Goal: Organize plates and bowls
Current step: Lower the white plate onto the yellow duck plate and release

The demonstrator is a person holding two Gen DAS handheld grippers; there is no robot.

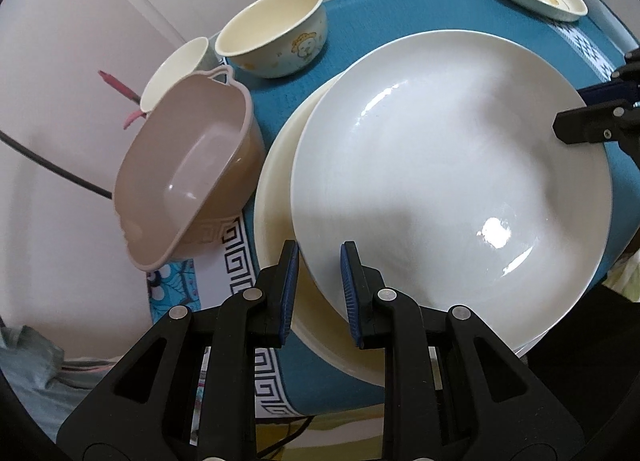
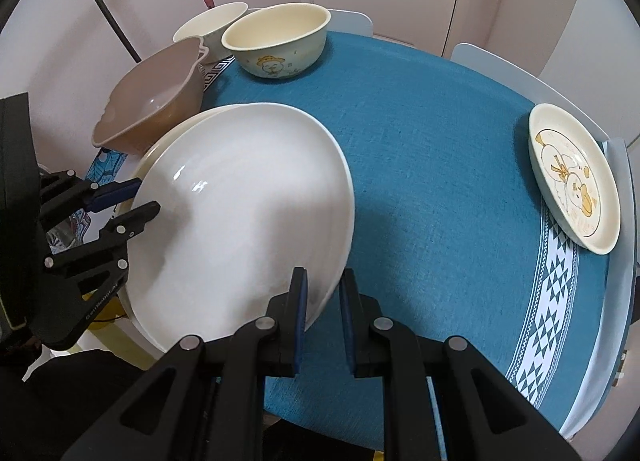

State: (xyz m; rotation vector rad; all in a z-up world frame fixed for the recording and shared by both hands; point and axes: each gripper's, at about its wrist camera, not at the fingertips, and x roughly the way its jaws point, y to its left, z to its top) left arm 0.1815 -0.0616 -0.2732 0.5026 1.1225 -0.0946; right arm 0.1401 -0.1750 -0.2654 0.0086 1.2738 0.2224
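So, quick rundown of where this stands:

White plate: the big white plate (image 1: 448,181) is tilted, sitting over a cream plate (image 1: 276,189) at the near-left part of the bench (image 2: 440,165), which has a blue cloth on it.

Left tool: the left tool (image 1: 320,289) has its pads clamped on the near rim of the white plate, so it's gripping, not just hovering.

Right tool: the right tool (image 2: 322,313) is pinched onto the opposite rim of the same plate, jaws nearly together around the thin edge.

Step in hand: my guess is the white plate is being settled onto the cream one to make a stack.

Doing it well: keep both grips level with each other so the plate doesn't slide sideways, get it centred over the cream plate, then lower it flat and only let go once it's resting. Glazed rims are slippery, so no twisting.

Watch out: the pinkish-brown tub (image 1: 188,165) is just beside the stack and hangs partly past the bench edge. A nudge could tip it.

Other stuff: duck bowl (image 1: 276,33) and a plain cream bowl (image 1: 176,65) sit at the far-left edge, and a small duck plate (image 2: 572,177) is well apart on the far right, probably next to collect.
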